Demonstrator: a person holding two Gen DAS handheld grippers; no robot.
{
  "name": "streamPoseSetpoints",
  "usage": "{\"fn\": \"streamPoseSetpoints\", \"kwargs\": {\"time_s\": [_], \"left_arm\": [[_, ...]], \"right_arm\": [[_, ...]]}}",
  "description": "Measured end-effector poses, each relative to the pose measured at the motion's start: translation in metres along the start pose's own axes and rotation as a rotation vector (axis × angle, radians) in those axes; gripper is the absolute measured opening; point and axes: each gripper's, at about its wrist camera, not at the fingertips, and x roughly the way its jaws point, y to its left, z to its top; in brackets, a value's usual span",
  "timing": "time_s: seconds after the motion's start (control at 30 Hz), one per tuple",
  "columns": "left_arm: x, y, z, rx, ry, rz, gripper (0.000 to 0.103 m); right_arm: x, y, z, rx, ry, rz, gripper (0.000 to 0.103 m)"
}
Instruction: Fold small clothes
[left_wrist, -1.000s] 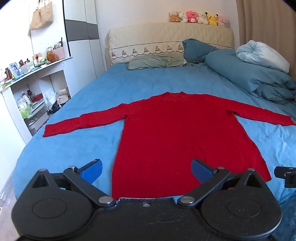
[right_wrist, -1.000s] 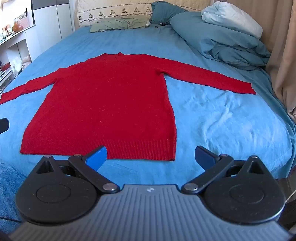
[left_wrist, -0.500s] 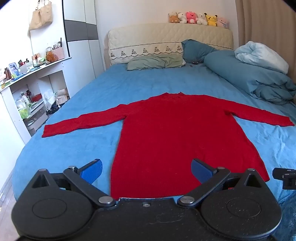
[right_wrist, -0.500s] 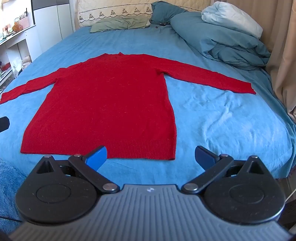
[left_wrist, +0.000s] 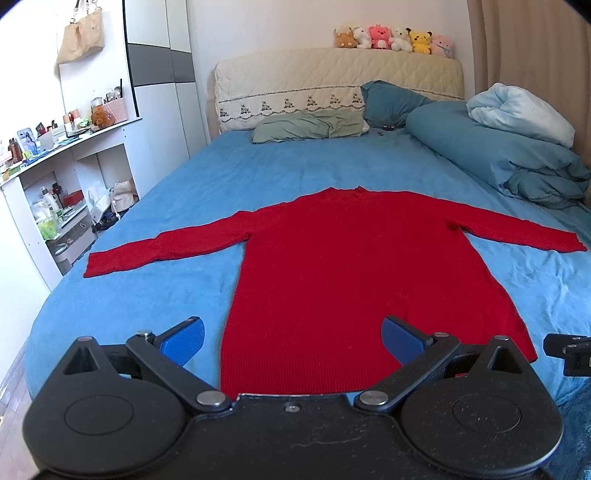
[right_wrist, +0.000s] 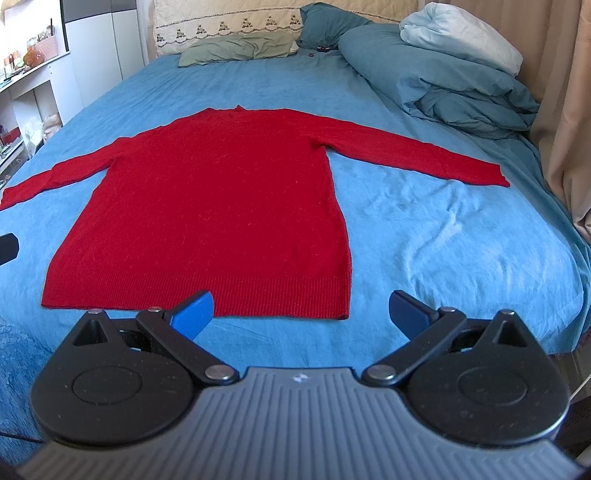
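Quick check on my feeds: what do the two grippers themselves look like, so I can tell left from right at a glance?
Both share black linkage arms with silver pivot pins, round black discs at each side and blue ridged finger pads. The left gripper has a scuffed, plain black centre plate with one small screw. The right gripper has a grey ribbed centre plate bearing a small white mark. No cables or sleeves show clearly.

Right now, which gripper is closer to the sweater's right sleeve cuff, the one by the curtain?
Right. The right gripper hovers off the red sweater's hem corner below that cuff; the left gripper sits over the opposite hem corner.
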Motion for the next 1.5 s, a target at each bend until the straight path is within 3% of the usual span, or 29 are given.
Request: {"fn": "streamPoseSetpoints", "kwargs": {"time_s": [1.5], "left_arm": [[-0.0033, 0.0009, 0.0019, -0.004, -0.006, -0.011, 0.103]], "right_arm": [[-0.0045, 0.0028, 0.0035, 0.005, -0.008, 0.005, 0.103]]}}
